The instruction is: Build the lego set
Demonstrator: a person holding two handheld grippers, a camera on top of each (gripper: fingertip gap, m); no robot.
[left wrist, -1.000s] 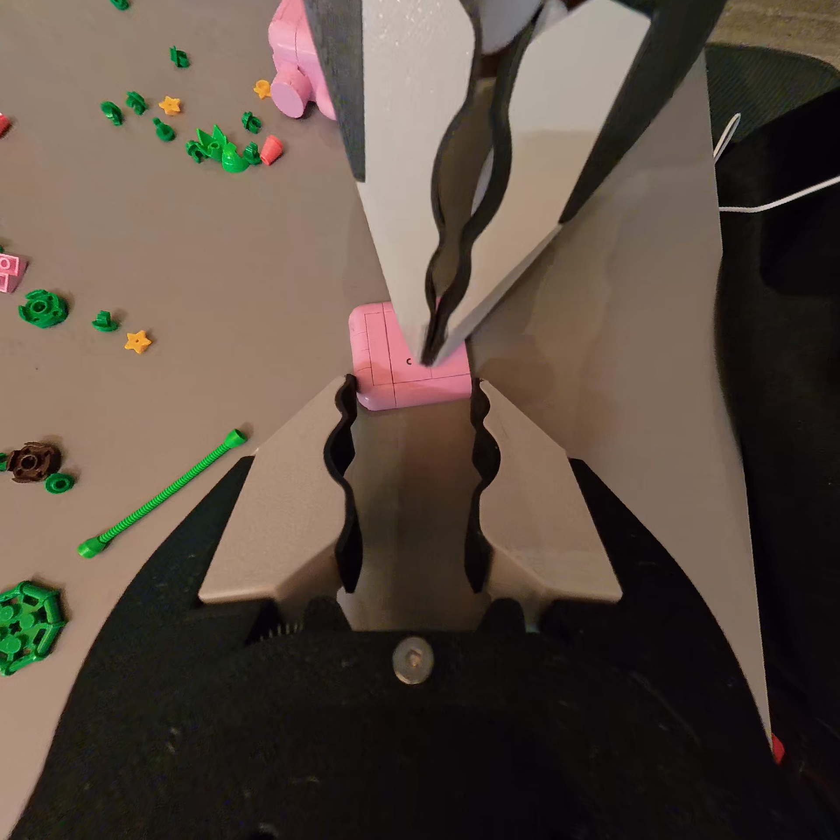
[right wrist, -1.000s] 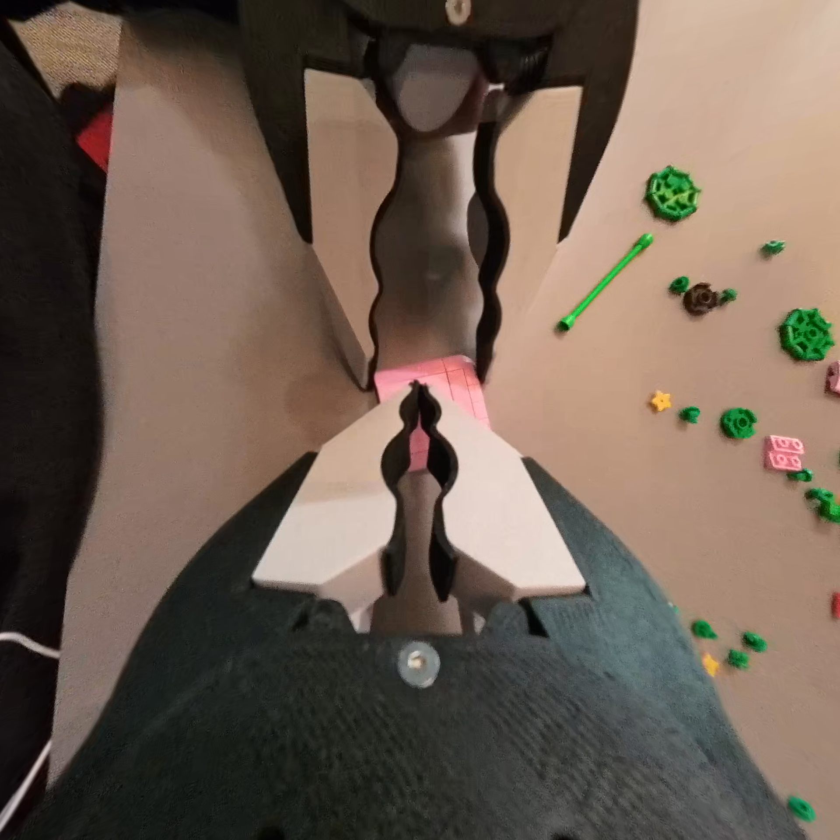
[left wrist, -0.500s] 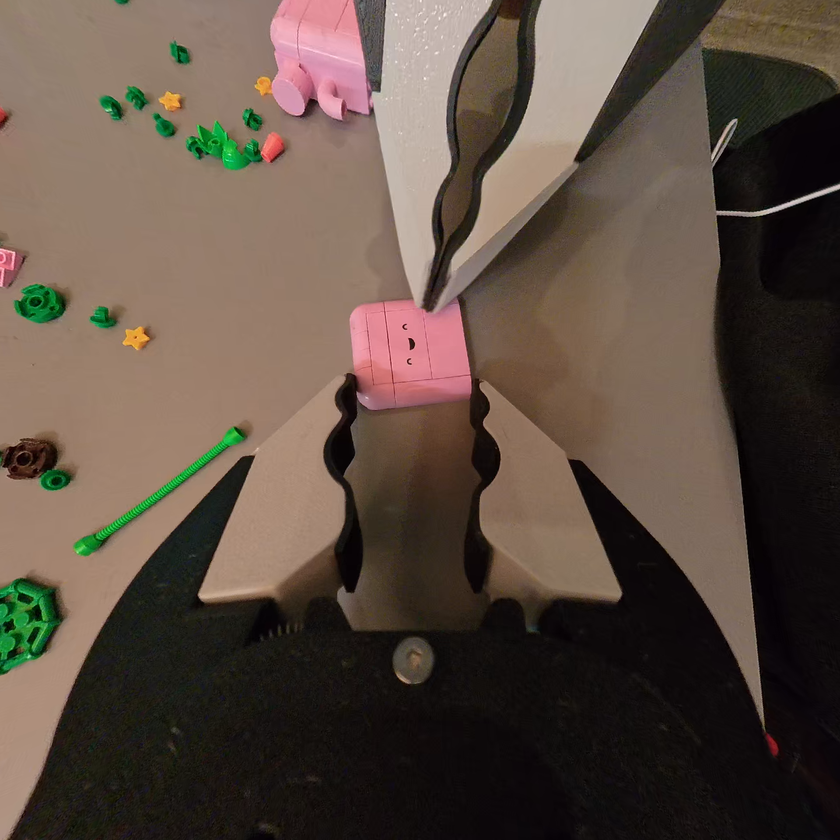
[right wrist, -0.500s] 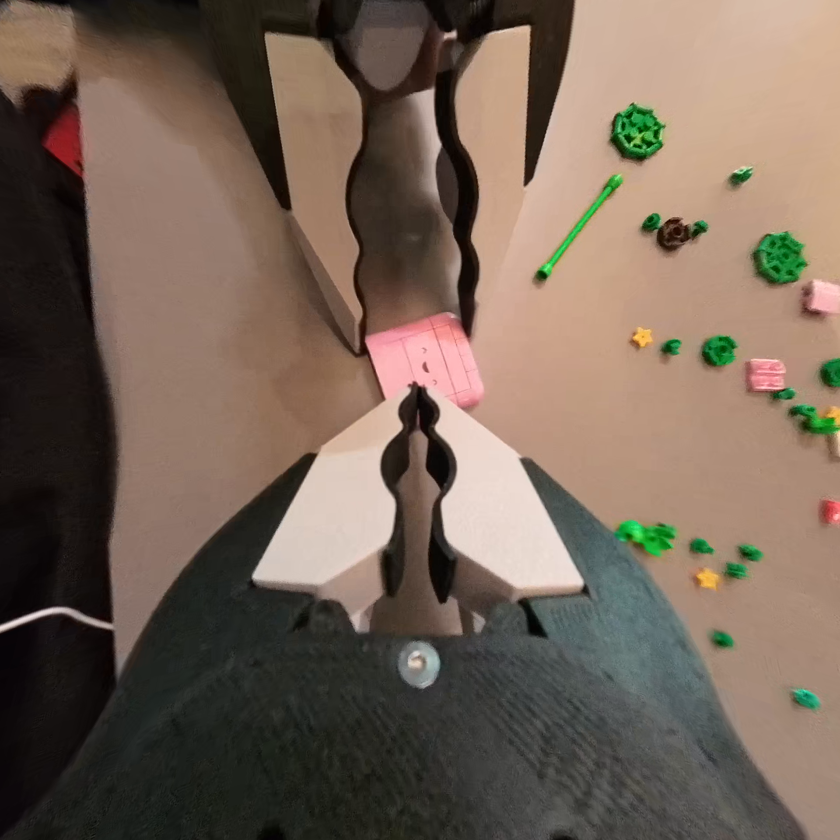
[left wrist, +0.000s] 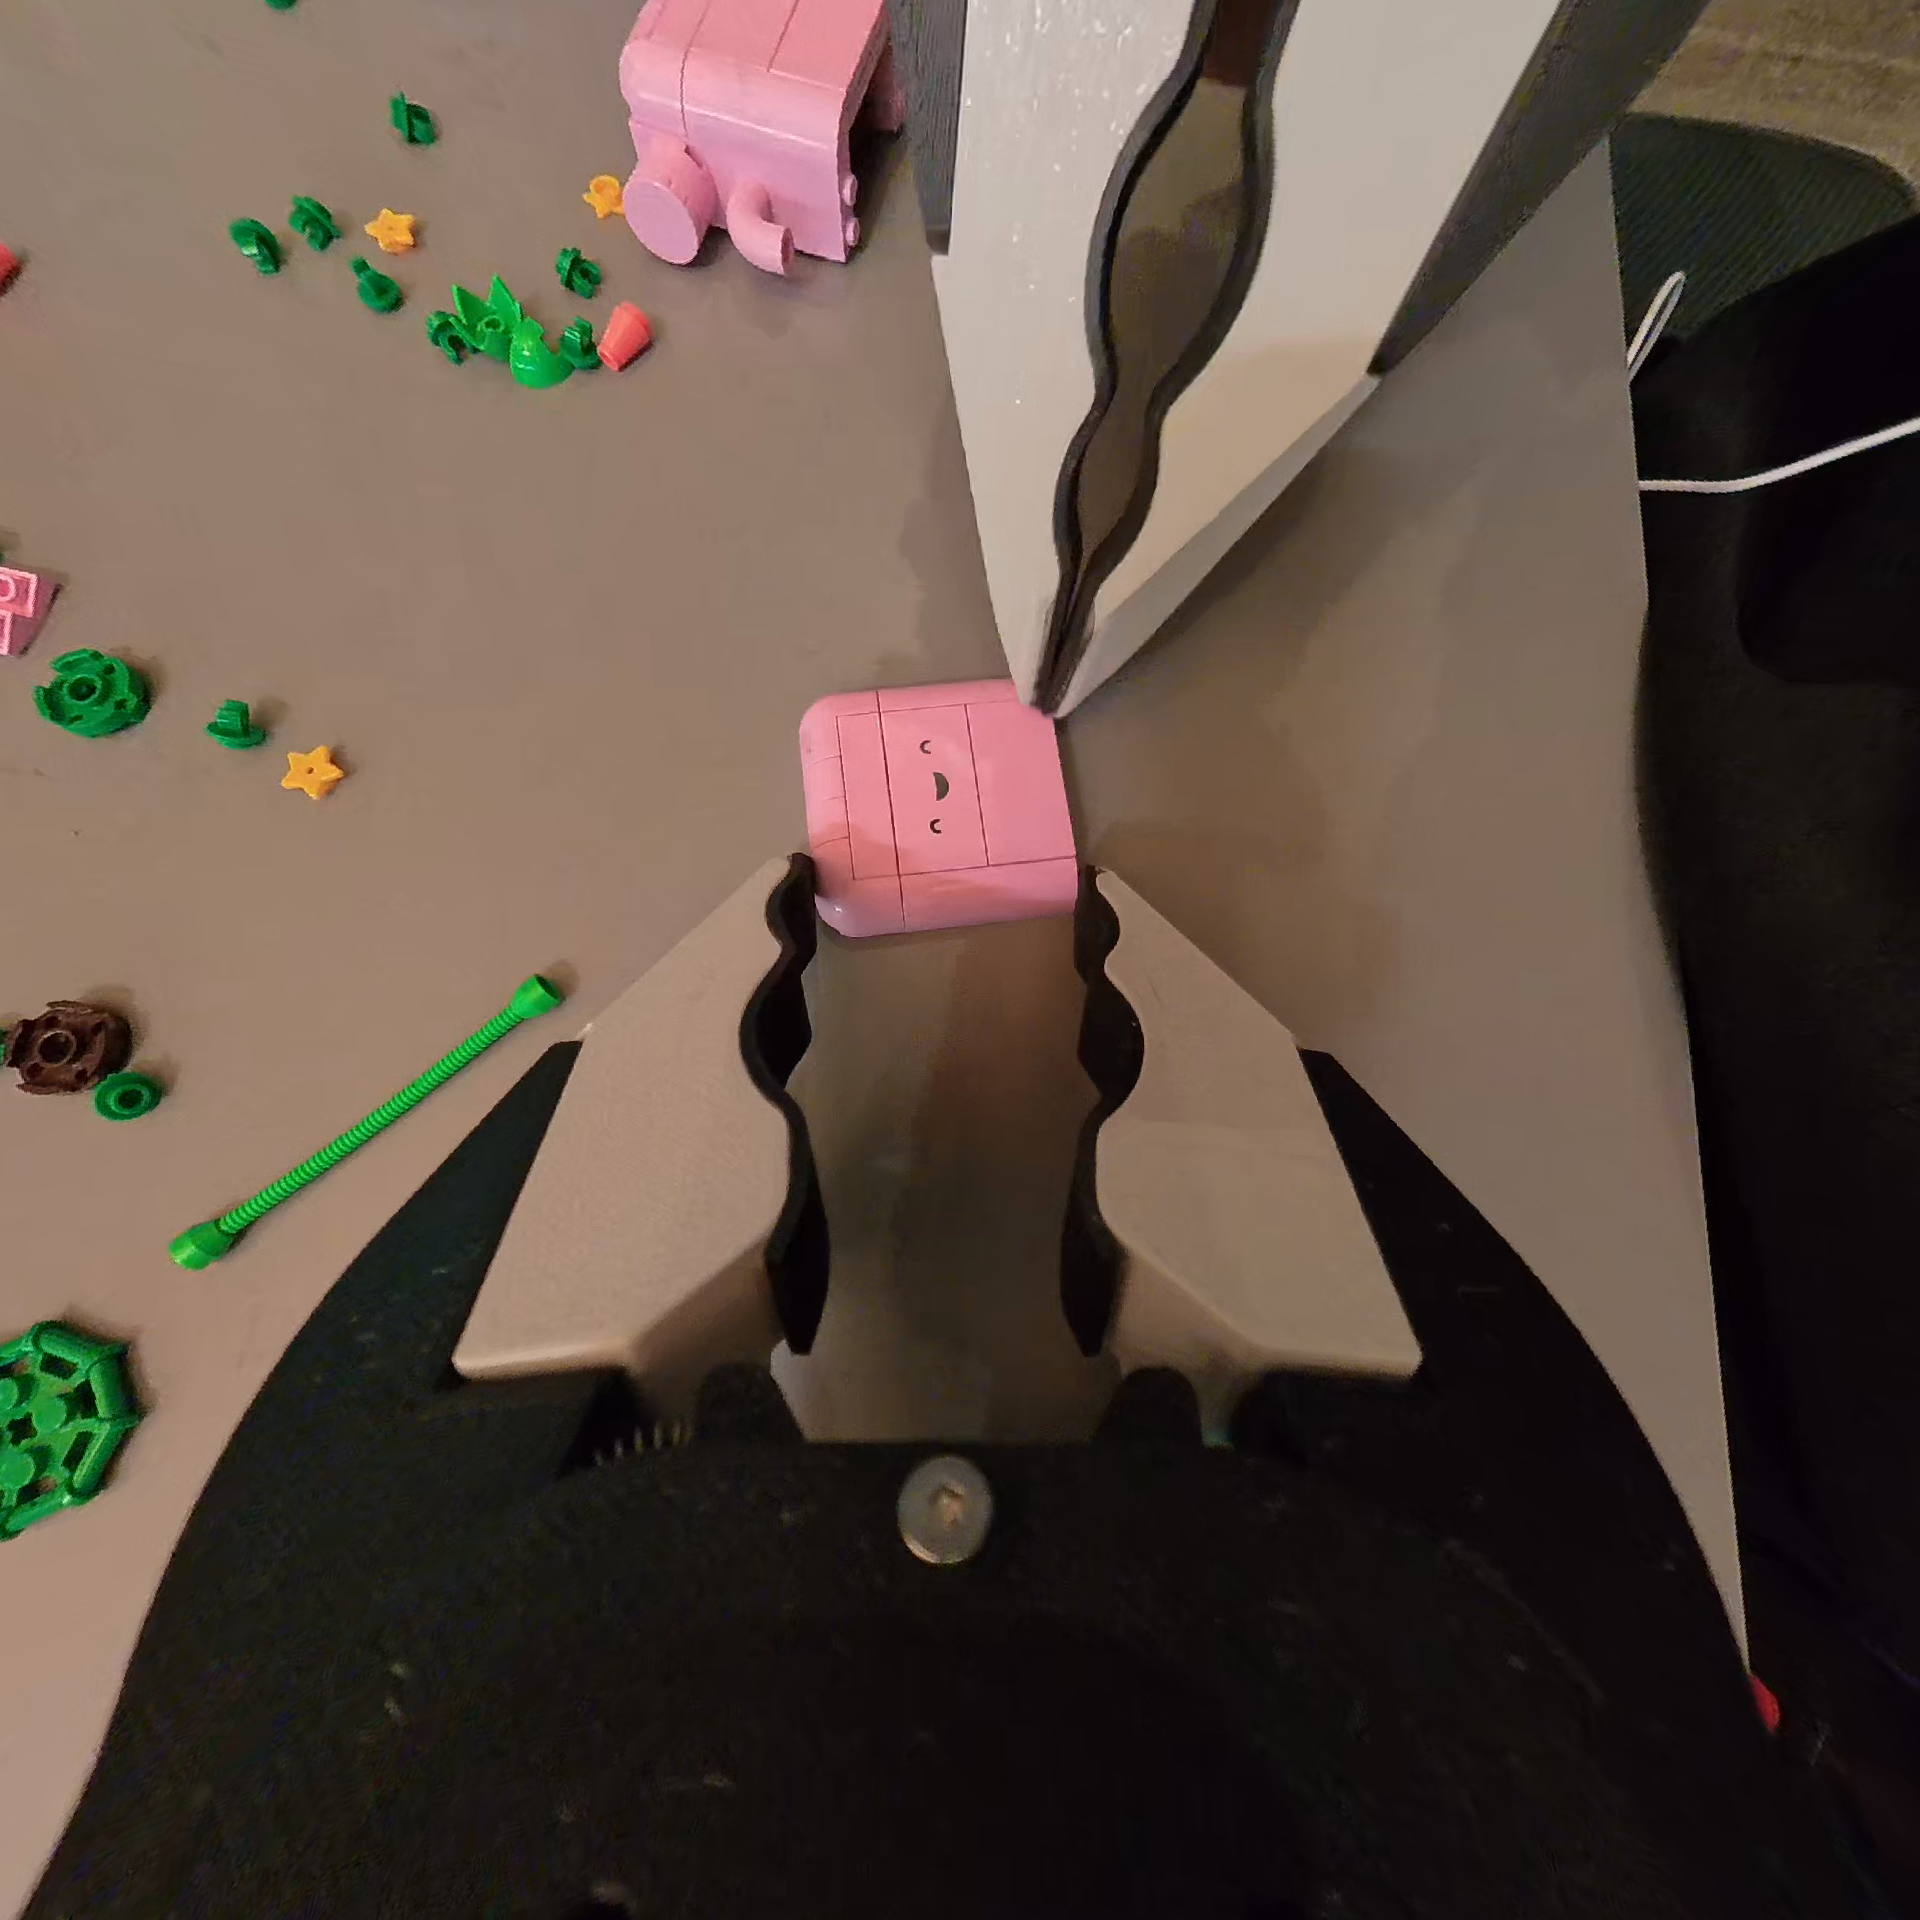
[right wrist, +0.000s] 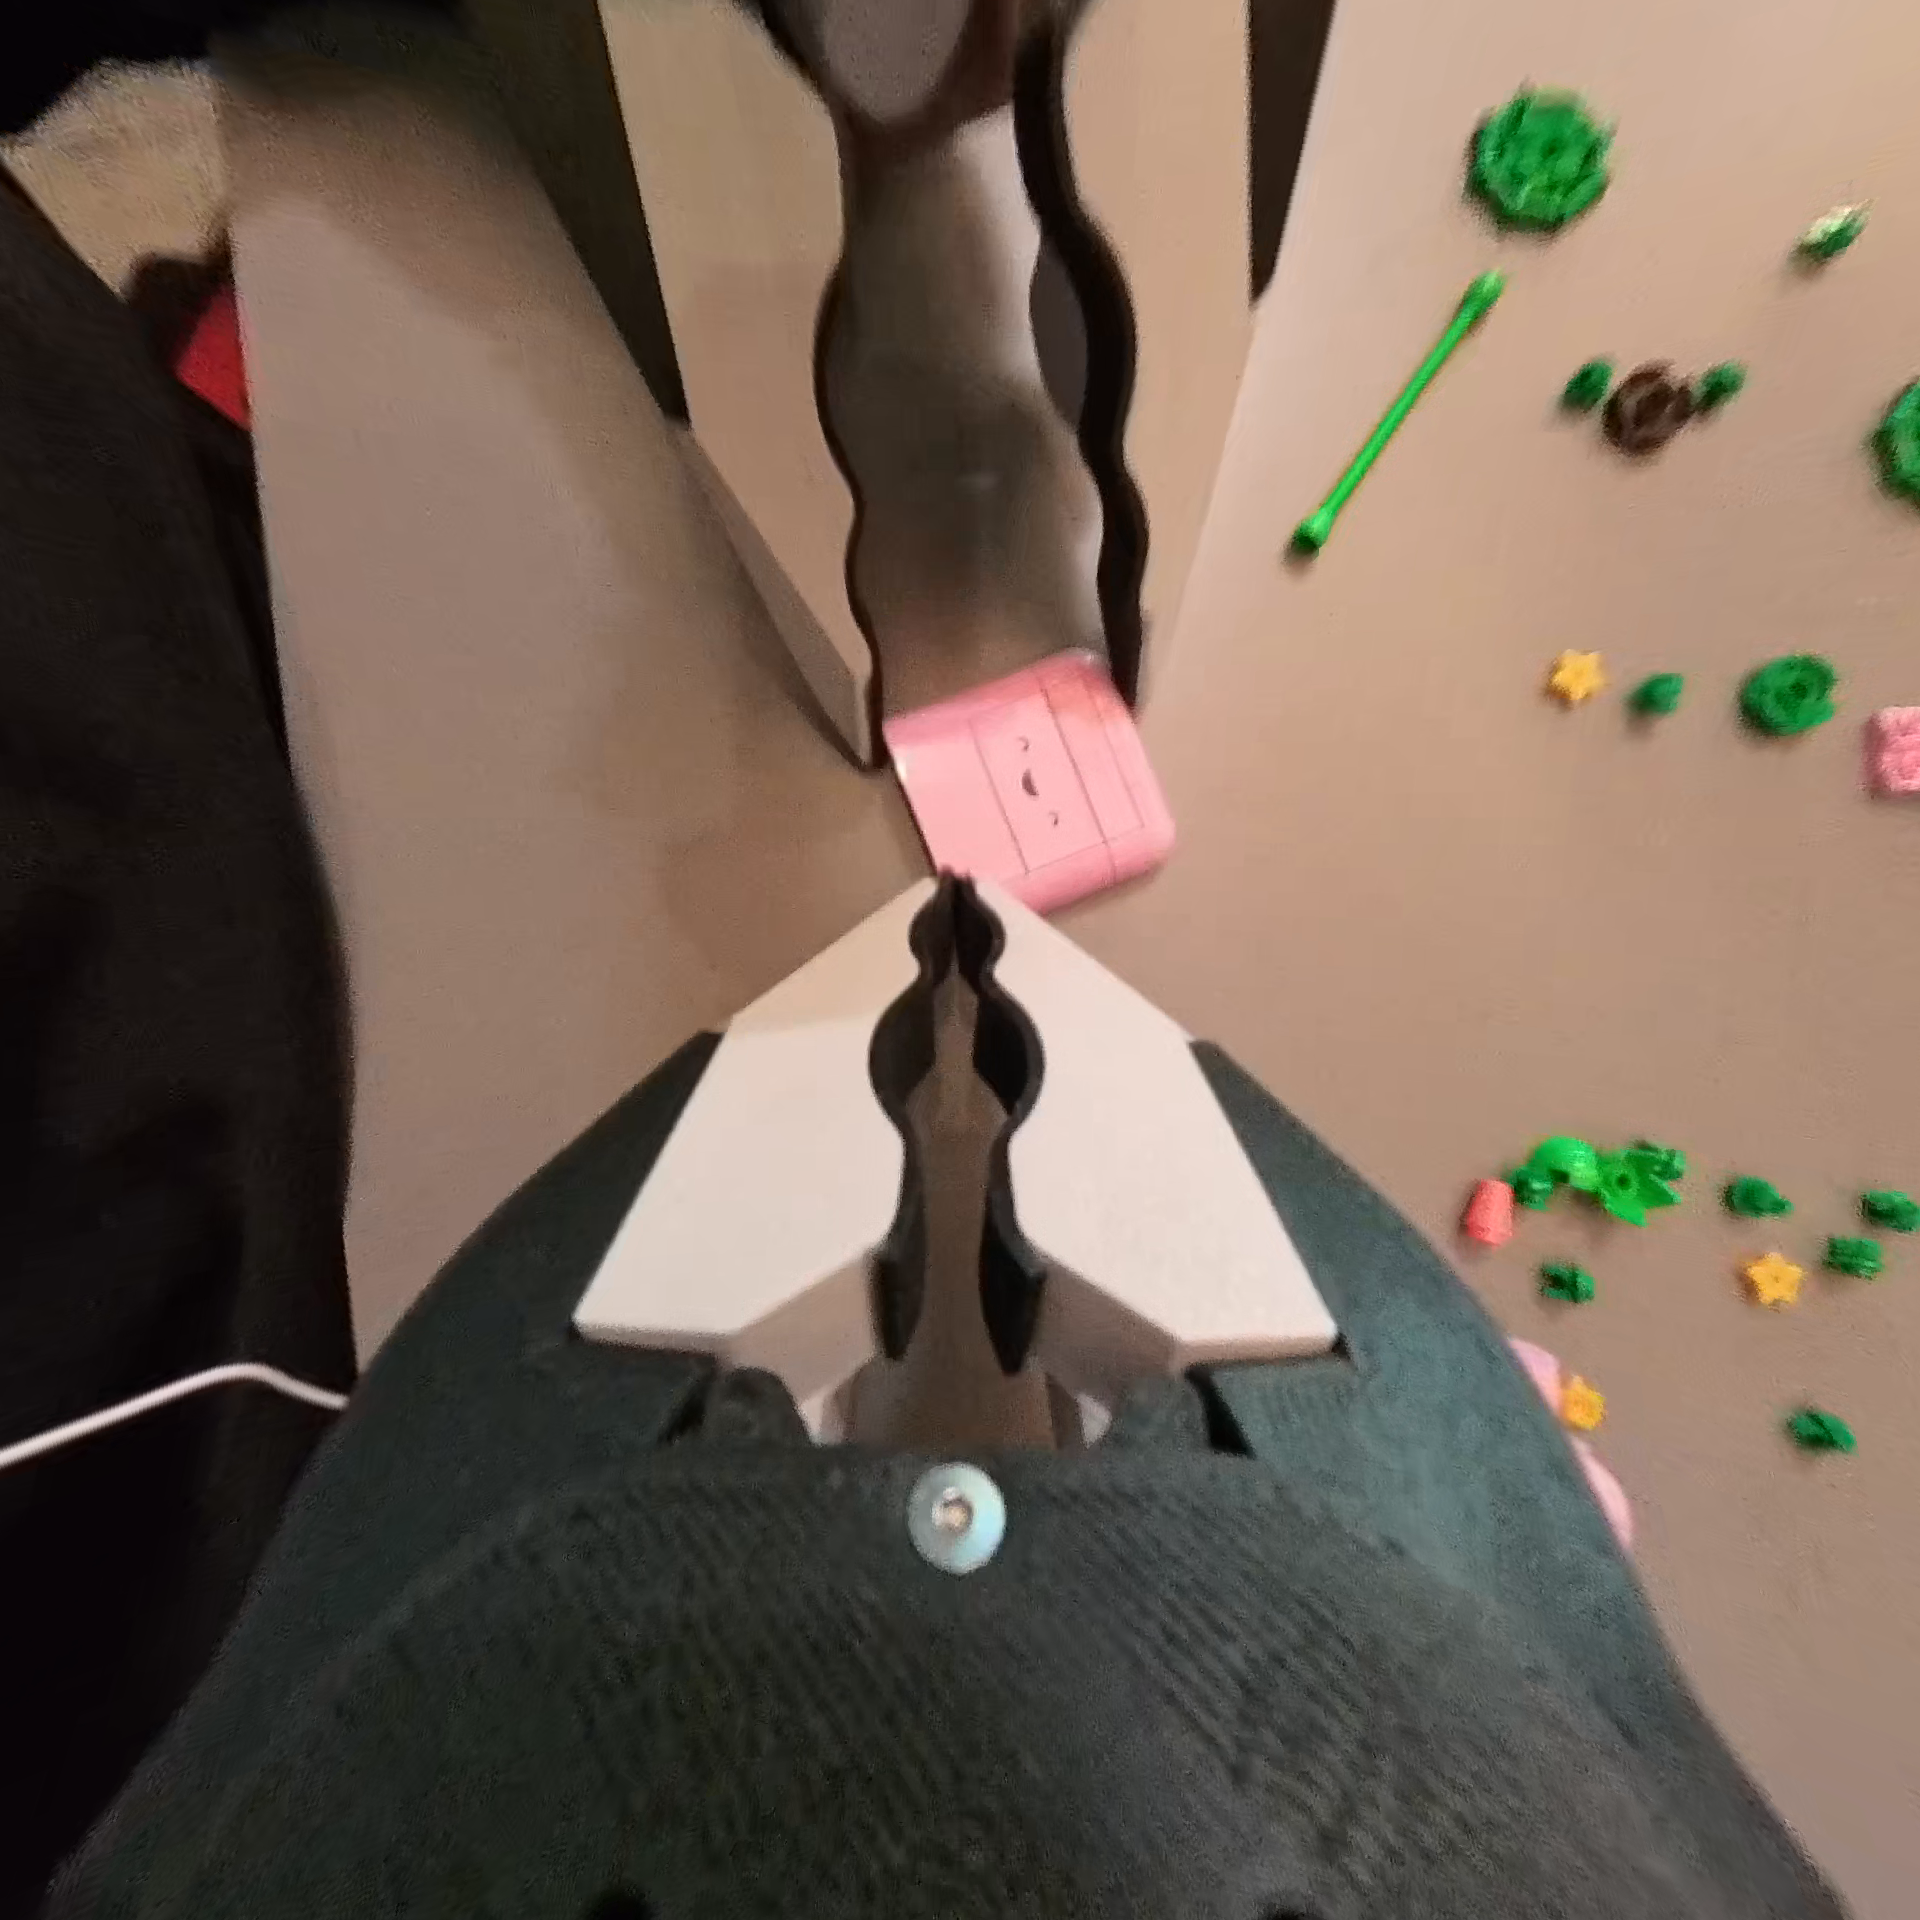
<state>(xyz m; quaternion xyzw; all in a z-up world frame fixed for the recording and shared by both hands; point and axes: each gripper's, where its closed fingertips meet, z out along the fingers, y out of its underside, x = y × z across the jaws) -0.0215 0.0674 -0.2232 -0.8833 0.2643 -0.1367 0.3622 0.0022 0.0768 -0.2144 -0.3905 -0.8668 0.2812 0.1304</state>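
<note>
A pink block (left wrist: 940,810) with a small printed face lies on the grey table (left wrist: 623,582). My left gripper (left wrist: 940,878) has its fingertips against the block's two near corners and is shut on it. The right wrist view shows these fingers straddling the far end of the block (right wrist: 1029,790). My right gripper (right wrist: 956,888) is shut and empty. Its tips (left wrist: 1049,701) sit at the block's far right corner, pointing down at it from the opposite side.
A larger pink assembly (left wrist: 748,135) stands at the back. Loose green pieces, yellow stars (left wrist: 312,771), a red cone (left wrist: 627,335), a green ribbed rod (left wrist: 364,1127), a green web-like disc (left wrist: 52,1423) and a brown round piece (left wrist: 62,1044) lie to the left. The table edge and a white cable (left wrist: 1766,478) are on the right.
My right gripper, still shut, has drawn back from the middle of the block's top to its far corner, uncovering the printed face. The left gripper and block have stayed put.
</note>
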